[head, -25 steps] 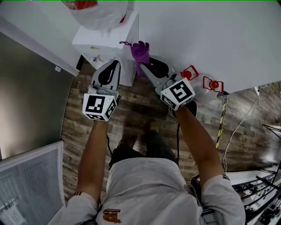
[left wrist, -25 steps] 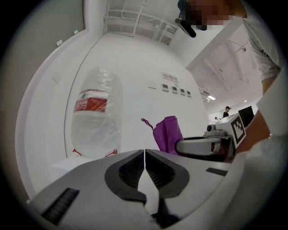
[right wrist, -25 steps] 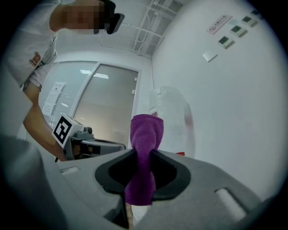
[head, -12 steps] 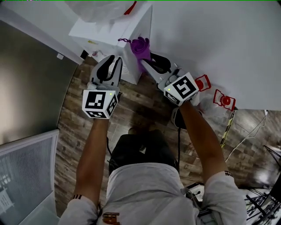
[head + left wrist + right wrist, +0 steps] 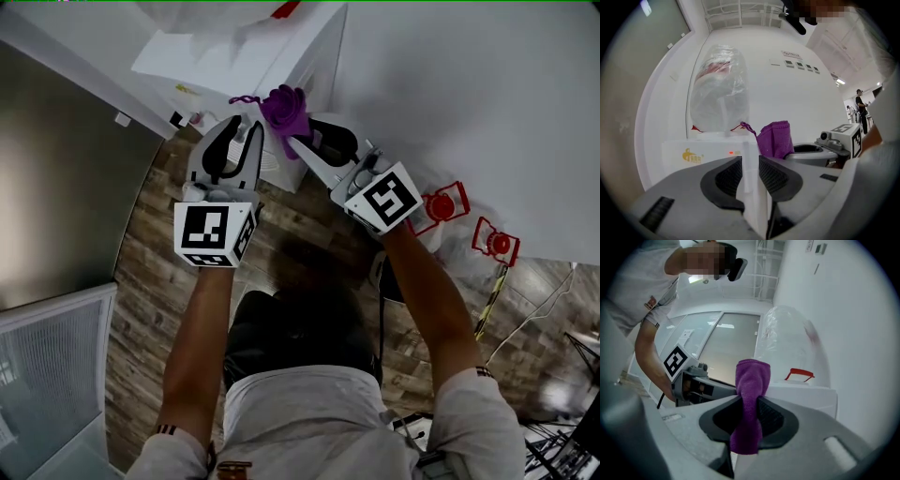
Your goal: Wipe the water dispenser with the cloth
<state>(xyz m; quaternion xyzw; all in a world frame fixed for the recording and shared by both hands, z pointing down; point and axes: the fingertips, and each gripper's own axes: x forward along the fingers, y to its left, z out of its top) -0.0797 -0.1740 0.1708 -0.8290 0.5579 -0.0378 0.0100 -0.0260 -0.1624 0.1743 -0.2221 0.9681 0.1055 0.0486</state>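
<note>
Right gripper (image 5: 749,405) clamped on cloth (image 5: 752,376), at dispenser (image 5: 239,66) top corner. Left gripper (image 5: 750,166): jaws just opening, nothing between. Press cloth flat against dispenser; keep clamp firm.

Brown wood-plank floor (image 5: 159,272). White wall (image 5: 469,94); at its foot a red framed object (image 5: 446,203), a second red one (image 5: 497,245) beside it. Yellow-black striped bar (image 5: 494,295) just below those. Grey wall panel (image 5: 66,187) at left. Distant standing person (image 5: 859,101).
</note>
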